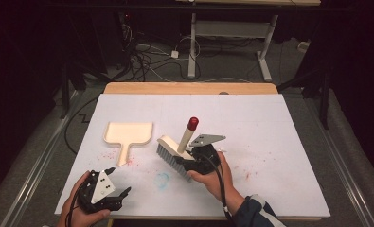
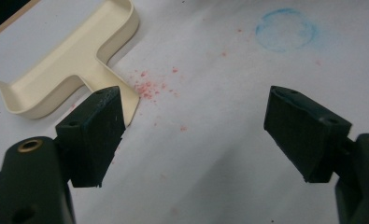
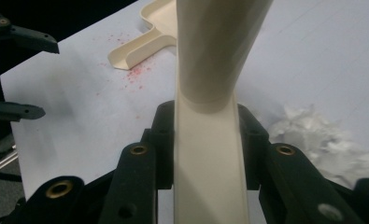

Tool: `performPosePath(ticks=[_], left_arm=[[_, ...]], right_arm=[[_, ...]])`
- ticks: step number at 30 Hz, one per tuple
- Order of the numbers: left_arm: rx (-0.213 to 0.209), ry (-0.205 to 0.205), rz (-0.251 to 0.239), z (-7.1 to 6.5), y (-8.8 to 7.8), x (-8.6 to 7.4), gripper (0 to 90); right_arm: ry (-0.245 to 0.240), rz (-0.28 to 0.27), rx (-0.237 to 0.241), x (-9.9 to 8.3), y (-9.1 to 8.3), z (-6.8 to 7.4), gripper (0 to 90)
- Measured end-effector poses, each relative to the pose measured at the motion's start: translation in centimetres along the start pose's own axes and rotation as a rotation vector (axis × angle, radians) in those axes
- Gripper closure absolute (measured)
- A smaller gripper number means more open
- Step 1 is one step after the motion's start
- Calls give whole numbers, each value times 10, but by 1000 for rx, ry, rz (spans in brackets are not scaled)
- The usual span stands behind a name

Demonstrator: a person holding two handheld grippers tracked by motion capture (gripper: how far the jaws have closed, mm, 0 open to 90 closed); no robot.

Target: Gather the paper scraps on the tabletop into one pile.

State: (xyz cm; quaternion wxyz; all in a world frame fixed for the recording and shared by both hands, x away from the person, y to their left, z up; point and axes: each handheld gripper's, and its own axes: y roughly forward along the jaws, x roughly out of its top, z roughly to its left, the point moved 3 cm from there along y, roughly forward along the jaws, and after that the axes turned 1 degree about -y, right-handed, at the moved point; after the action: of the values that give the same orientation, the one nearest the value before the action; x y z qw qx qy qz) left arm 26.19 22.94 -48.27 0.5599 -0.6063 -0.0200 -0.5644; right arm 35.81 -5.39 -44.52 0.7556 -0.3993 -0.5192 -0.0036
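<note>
High view: the cream plastic brush with a red-capped handle (image 1: pixel 177 149) is clamped by the right hand-held gripper (image 1: pixel 194 158), just right of the cream plastic dustpan (image 1: pixel 128 134); the left hand-held gripper (image 1: pixel 112 187) is held wide open, empty, below the dustpan's handle.

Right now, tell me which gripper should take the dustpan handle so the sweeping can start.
Left. The left gripper is open and near the dustpan handle, just above it in the high view. The right gripper is shut on the brush, so it is probably busy.
</note>
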Motion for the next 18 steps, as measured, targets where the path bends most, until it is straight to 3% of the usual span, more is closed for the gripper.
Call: performPosePath(ticks=[4,6,7,9,18], left_arm=[[-1,17,23,-1,3,0,195],[-1,31,43,-3,5,-1,195],[-1,40,49,-4,6,-1,195],[-2,56,51,-5,6,0,195],[-12,60,50,-7,6,-1,195]], right_arm=[[64,-10,-26,-4,15,-4,675],[51,-19,-90,-3,18,-6,675],[70,-27,-99,-3,19,-8,675],[61,-24,-127,-2,21,-12,674],[139,-21,-184,-14,4,-41,672]])
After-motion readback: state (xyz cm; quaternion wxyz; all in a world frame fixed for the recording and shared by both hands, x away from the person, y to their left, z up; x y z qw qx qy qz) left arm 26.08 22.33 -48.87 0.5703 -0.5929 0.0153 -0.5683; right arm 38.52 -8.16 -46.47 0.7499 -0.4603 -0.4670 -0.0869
